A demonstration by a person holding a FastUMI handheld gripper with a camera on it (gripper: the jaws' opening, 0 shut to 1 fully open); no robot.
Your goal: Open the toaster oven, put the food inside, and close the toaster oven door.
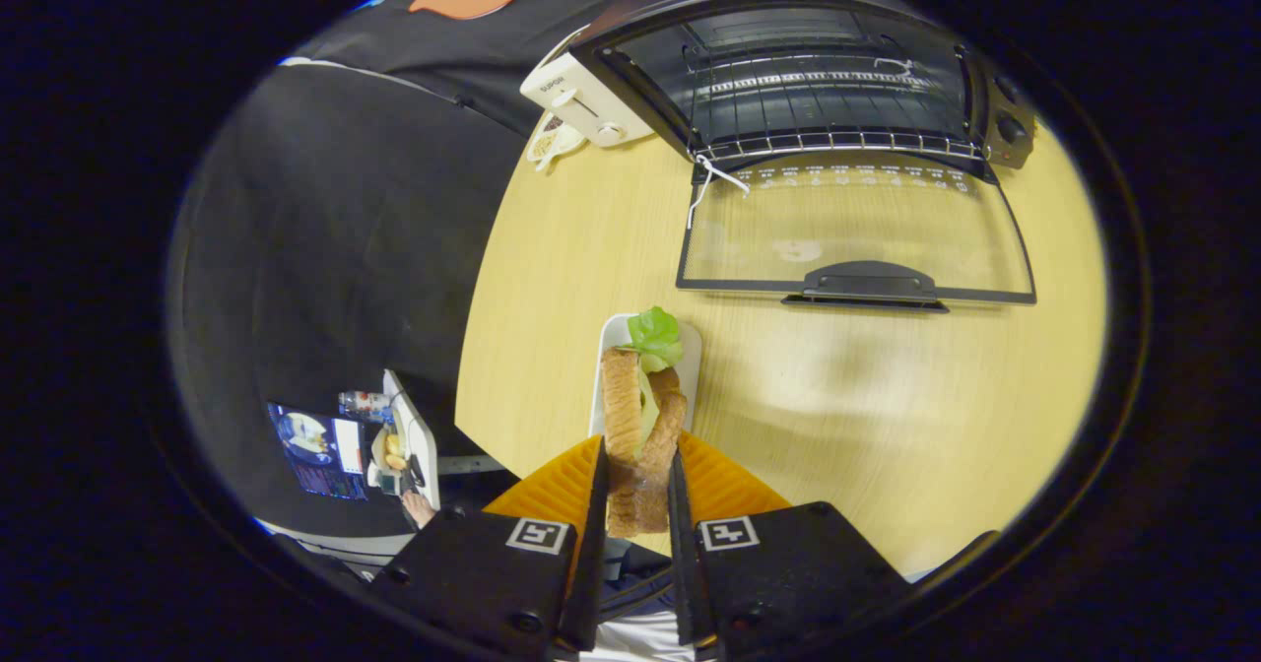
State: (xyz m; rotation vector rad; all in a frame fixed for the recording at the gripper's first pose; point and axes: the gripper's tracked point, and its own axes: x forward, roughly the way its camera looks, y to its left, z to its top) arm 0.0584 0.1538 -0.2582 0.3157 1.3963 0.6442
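Wooden surface (887,426) carries an open toaster oven (818,81), its rack bare, while the tool (637,490) clamps a sandwich (635,426) above a white plate (690,366).

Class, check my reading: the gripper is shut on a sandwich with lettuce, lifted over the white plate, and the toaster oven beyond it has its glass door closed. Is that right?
Not quite. The gripper view shows the toaster oven with its glass door open, folded down flat onto the wooden table, baring the wire rack. The rest holds: the gripper is shut on the sandwich above the white plate.
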